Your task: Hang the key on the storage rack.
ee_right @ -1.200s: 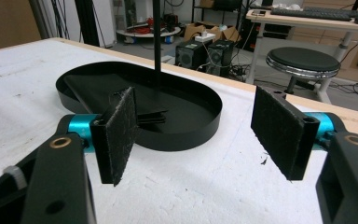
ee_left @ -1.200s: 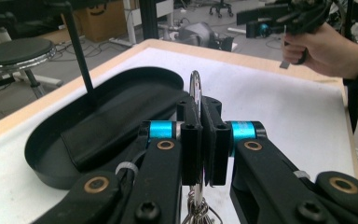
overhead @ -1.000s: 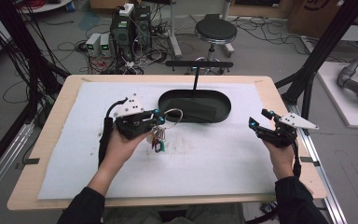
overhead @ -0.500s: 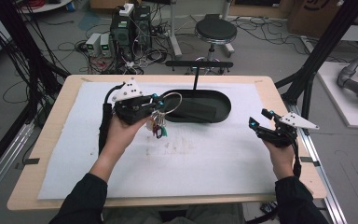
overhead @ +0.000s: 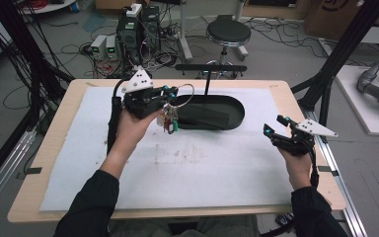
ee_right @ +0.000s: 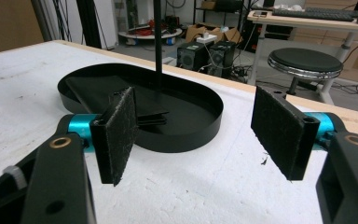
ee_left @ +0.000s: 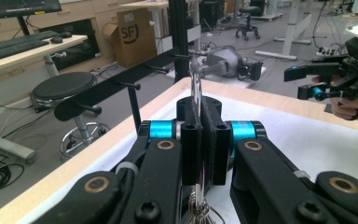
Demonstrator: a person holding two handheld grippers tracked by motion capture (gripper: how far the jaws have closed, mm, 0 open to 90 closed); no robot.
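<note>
Keyring (overhead: pixel 181 95) with keys (overhead: pixel 168 119) is clamped between shut jaws of left gripper (overhead: pixel 170 94), now lifted off white mat (overhead: pixel 187 163) and carried toward black stand (overhead: pixel 210 67) over oval tray (overhead: pixel 234 111); earlier held lower, nearer mat centre. Hanging on peg judged next. Right gripper (overhead: pixel 275 126) is kept parked near table's right edge, jaws apart, nothing held.
</note>
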